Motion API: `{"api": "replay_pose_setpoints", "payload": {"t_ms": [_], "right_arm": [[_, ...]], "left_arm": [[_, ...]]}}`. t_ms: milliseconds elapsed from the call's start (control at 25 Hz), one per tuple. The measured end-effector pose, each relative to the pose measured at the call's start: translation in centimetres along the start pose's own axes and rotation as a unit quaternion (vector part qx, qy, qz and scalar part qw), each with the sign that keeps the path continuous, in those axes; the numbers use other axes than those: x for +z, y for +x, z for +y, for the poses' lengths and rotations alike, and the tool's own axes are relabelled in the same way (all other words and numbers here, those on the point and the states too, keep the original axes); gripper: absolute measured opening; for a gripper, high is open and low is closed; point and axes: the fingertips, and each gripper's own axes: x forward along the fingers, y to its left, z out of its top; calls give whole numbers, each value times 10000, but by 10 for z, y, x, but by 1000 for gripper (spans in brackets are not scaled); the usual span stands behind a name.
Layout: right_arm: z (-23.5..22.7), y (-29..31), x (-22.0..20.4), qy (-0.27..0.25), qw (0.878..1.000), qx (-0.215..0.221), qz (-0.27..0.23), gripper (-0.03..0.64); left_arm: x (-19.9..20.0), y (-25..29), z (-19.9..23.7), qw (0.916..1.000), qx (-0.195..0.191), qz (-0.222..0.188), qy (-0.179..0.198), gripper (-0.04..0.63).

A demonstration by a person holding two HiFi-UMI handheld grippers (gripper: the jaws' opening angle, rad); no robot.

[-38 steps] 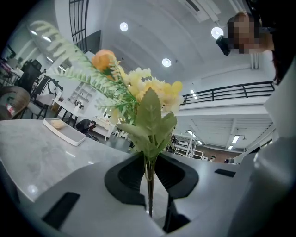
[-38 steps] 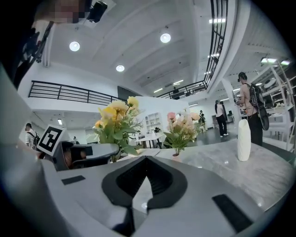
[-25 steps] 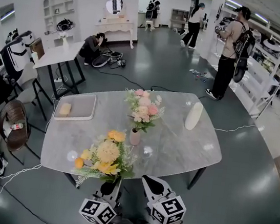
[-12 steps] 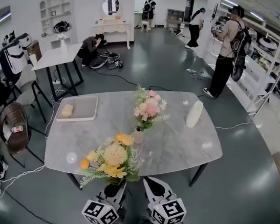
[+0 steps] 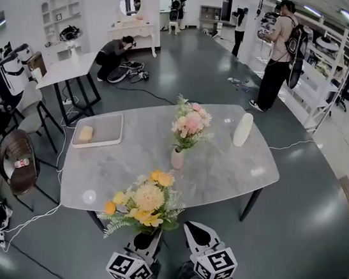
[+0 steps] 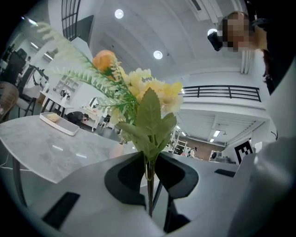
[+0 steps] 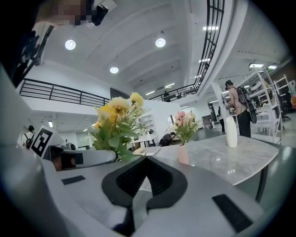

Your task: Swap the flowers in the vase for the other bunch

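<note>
At the near edge of the bench [image 5: 234,170], your left gripper [image 5: 147,240] clamps the yellow bunch [image 5: 143,201]; your right gripper [image 5: 197,234] is closed, empty. Pink flowers [image 5: 190,121] sit in the vase [image 5: 177,158]: removal likely next.

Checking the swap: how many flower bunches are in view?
2: the pink bunch in the vase mid-table; the yellow bunch clamped in the left tool by the near edge.

The yellow and orange bunch of artificial flowers [image 5: 143,202] in the left gripper [image 5: 149,240] has drifted rightward along the grey marble table [image 5: 234,170], farther from the small pale pink vase [image 5: 177,158]; the right gripper [image 5: 197,232] shifted alongside
</note>
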Motion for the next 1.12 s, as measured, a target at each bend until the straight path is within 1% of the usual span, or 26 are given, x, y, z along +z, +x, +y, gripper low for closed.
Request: {"api": "replay_pose_setpoints", "payload": {"t_ms": [80,280,520,680,880,1120], "right_arm": [[7,-5,-6,35,10000,-46,10,21],[21,-20,-17,65,9999,-146,13,21],[32,-30,-24,82,9999,-102,73,21],[37,-29,-24,98,9999,40,71,21],[32,-32,-19,17,9998,162,84,21],[22,-41,-24,94,9996,135,245,21]], "left_arm": [[-5,-11,1,10000,-14,50,-11,72],[-13,-32,1,9999,-37,23,-113,74],[-18,-47,-8,9999,-37,28,-150,74],[-18,-50,-10,9999,25,17,-138,74],[-19,-43,-14,9998,113,-8,-160,74],[-30,-38,-22,9993,161,168,-288,72]]}}
